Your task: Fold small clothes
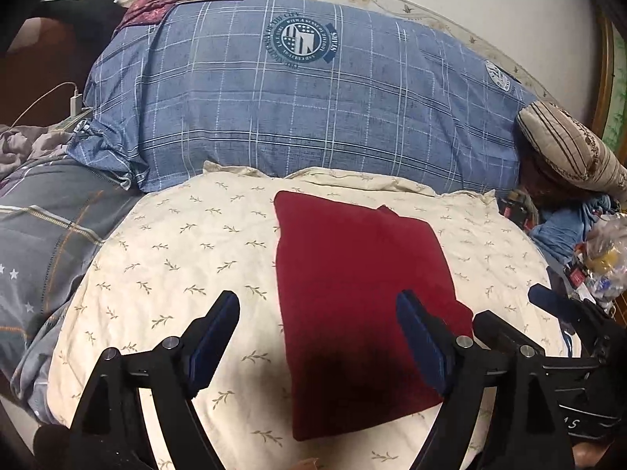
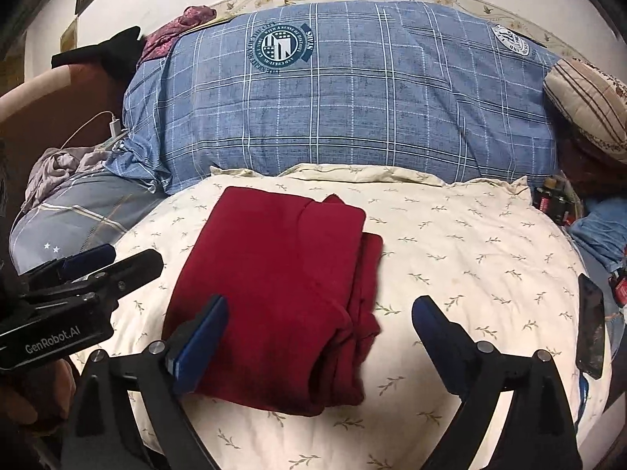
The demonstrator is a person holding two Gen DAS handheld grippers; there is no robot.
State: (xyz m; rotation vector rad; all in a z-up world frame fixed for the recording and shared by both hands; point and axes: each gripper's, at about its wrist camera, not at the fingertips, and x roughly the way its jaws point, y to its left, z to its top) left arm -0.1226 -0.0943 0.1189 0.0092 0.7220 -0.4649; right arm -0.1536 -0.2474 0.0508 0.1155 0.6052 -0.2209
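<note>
Dark red knit fabric, folded into a tidy rectangle, is what I have in front of me: the red garment lies flat in the middle of a cream pillow printed with small leaf sprigs. From my right wrist view I can see stacked folded layers along its right edge, and a small tab of cloth poking out at its far end.

My left gripper has its fingers spread wide and holds nothing; its right-hand blue pad is over the garment's right part, the other over bare pillow. My right gripper is likewise spread wide and empty, its left pad over the garment's near left corner, the other over the pillow. Whether any pad touches the cloth I cannot tell. Each gripper shows at the edge of the other's view.

Behind the pillow, a large blue plaid quilt with a round crest printed on it is piled against the wall. A striped beige cushion sits at its right end. To the left lie a grey bedcover with stars, a white charger with cable, and maroon cloth at the top. A dark phone rests at the pillow's right edge.
</note>
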